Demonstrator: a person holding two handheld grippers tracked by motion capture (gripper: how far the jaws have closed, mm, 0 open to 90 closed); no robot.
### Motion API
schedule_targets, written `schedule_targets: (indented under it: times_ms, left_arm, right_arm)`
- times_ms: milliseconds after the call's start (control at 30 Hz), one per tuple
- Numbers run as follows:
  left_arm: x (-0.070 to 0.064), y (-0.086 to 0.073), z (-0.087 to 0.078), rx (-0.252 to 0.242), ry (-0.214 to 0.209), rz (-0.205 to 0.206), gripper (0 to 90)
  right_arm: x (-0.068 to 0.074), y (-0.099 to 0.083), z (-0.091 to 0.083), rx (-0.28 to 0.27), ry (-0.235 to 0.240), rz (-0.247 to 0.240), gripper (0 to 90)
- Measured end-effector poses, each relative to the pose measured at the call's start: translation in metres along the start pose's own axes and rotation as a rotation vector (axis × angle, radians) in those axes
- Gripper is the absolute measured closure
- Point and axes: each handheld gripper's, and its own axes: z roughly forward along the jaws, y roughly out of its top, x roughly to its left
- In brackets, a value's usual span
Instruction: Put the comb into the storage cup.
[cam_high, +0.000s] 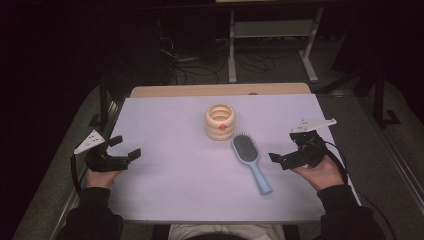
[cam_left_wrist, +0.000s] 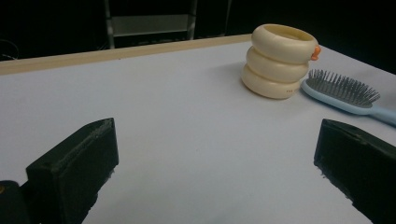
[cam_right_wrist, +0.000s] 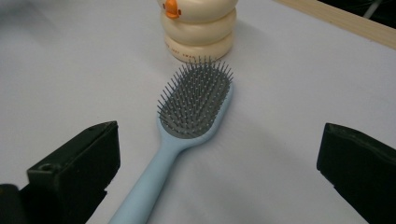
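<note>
I am holding the right tool (cam_high: 281, 159) with its jaws spread wide and nothing between them, just above the counter (cam_high: 170, 150). Straight ahead of it, in the right gripper view, the light blue hairbrush (cam_right_wrist: 187, 126) is lying bristles up, its handle running back toward the gap between the jaws and its grey bristle pad pointing away from me. Neither jaw is touching it. Just past the brush head, the cream ringed holder (cam_right_wrist: 198, 30) is standing upright with a small orange knob on its side, close to the brush tip; I cannot tell whether they touch.

I am holding the left tool (cam_high: 125, 151) wide open as well, gripping nothing, over bare counter. Ahead and to the right of it, in the left gripper view, the holder (cam_left_wrist: 279, 60) is standing well off, with the hairbrush (cam_left_wrist: 343, 93) lying just beside it, farther right. The two tools are sitting well apart, each in one of my hands.
</note>
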Motion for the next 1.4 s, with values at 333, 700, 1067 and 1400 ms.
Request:
schedule_targets:
  times_ms: [333, 700, 1067, 1400]
  left_arm:
    - [0.001, 0.000, 0.000, -0.007, -0.002, -0.002, 0.0]
    - [0.000, 0.000, -0.001, -0.009, -0.008, 0.008, 0.0]
    - [0.000, 0.000, -0.001, -0.013, -0.009, 0.009, 0.0]
    - [0.001, 0.000, -0.001, -0.015, -0.013, 0.009, 0.0]
  right_arm:
    - [0.008, 0.002, 0.016, 0.048, 0.012, -0.016, 0.0]
    - [0.014, 0.004, 0.028, 0.080, 0.030, -0.020, 0.0]
    - [0.018, 0.002, 0.044, 0.127, 0.051, -0.014, 0.0]
    - [0.024, 0.000, 0.059, 0.173, 0.057, -0.020, 0.0]
